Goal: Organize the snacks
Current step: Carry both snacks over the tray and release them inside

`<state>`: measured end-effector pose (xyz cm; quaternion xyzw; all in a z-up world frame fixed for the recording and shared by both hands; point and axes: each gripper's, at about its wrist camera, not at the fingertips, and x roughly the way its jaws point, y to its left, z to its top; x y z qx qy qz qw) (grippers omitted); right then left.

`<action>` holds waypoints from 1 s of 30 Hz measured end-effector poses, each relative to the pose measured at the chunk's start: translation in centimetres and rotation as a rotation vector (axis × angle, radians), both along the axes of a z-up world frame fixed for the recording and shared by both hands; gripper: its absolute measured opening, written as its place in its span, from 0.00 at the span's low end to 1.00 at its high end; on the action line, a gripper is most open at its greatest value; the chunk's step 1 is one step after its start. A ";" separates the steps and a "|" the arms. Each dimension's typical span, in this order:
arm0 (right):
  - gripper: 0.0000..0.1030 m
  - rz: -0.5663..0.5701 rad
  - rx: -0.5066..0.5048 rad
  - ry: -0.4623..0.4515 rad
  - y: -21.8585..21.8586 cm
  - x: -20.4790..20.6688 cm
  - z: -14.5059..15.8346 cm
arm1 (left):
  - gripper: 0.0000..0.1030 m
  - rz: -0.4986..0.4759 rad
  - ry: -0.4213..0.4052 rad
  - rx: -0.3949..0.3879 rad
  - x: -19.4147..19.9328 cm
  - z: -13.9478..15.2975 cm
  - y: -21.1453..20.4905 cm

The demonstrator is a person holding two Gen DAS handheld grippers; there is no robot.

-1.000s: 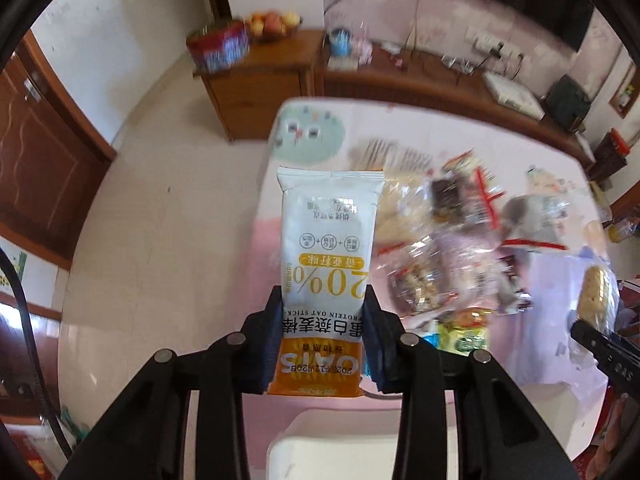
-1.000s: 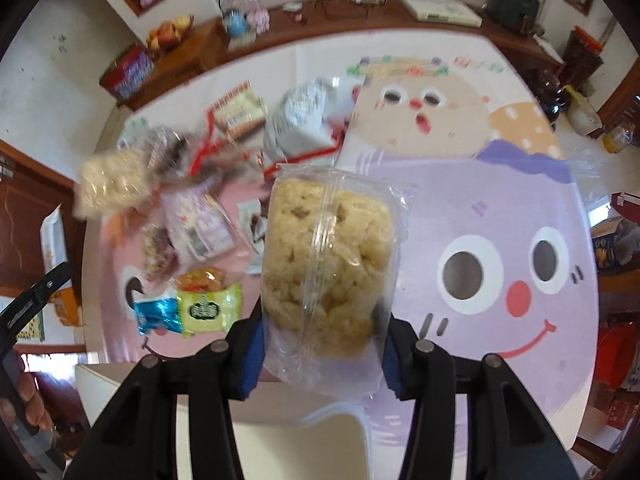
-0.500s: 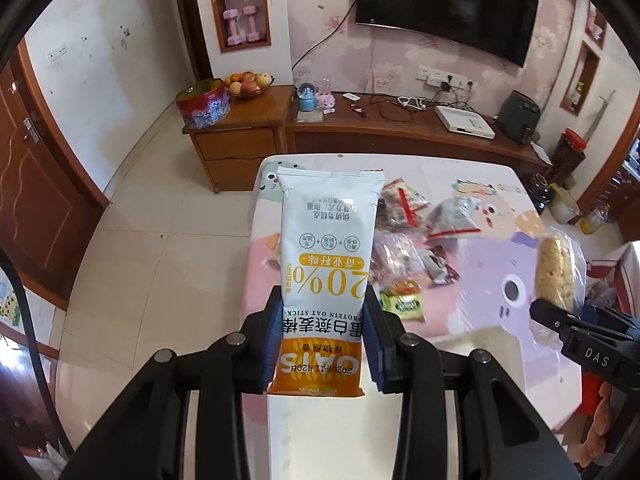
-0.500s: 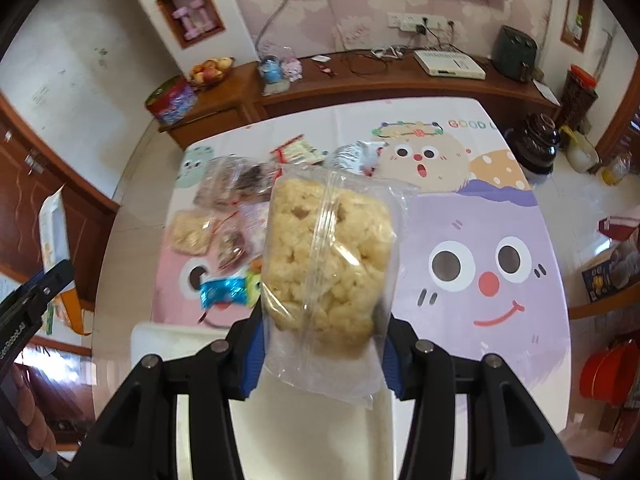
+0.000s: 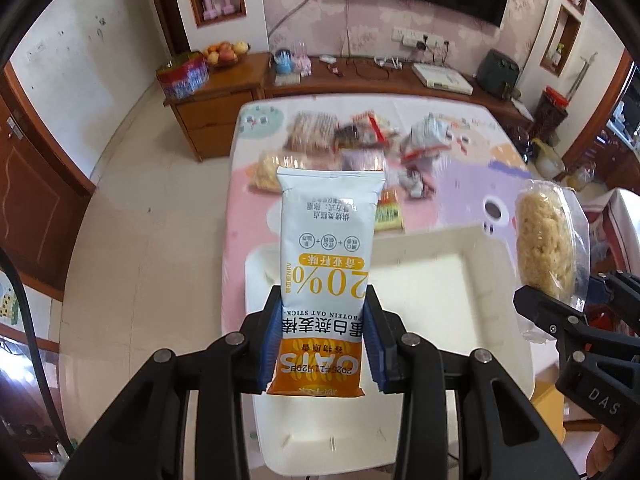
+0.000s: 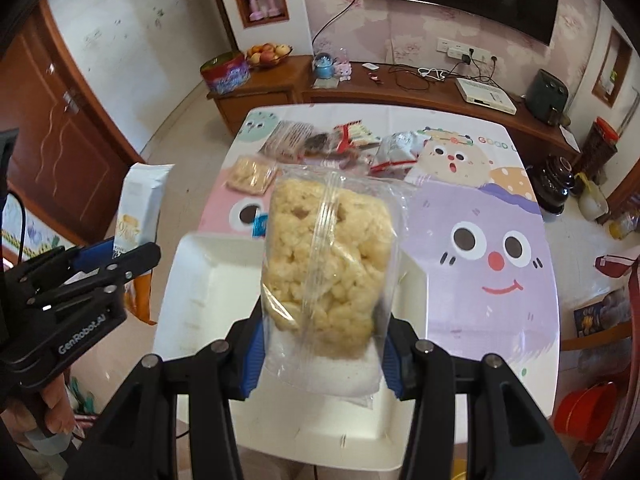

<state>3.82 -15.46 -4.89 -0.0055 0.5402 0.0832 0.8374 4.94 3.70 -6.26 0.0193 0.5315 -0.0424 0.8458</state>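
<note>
While I've got the left claw (image 5: 323, 350) clamped on the oat bar (image 5: 326, 264) and the right claw (image 6: 322, 360) pinching the rice cake bag (image 6: 328, 264), both hang over the white bin (image 5: 436, 280) at 6 o'clock of the snack pile (image 6: 344, 140), so next I'd guess lower and let go.

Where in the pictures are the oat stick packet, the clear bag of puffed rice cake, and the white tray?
oat stick packet (image 5: 328, 276): left wrist view, on its white printed front.
clear bag of puffed rice cake (image 6: 328, 264): right wrist view, on the cake inside.
white tray (image 5: 432, 296): left wrist view, on its bare floor.
</note>
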 end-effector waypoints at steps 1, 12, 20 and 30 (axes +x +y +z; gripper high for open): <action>0.47 0.001 0.000 0.013 0.1 -0.3 -0.5 | 0.34 -0.004 0.017 0.003 -0.5 -0.6 -0.1; 0.47 -0.026 0.015 0.110 0.5 -2.3 -2.9 | 0.35 -0.051 0.106 0.005 -2.3 -3.2 -1.3; 0.47 -0.030 0.006 0.131 0.6 -2.7 -3.3 | 0.36 -0.058 0.131 0.009 -2.1 -3.6 -1.7; 0.49 -0.029 -0.012 0.178 0.8 -2.6 -4.1 | 0.40 -0.053 0.142 0.021 -2.4 -3.8 -1.9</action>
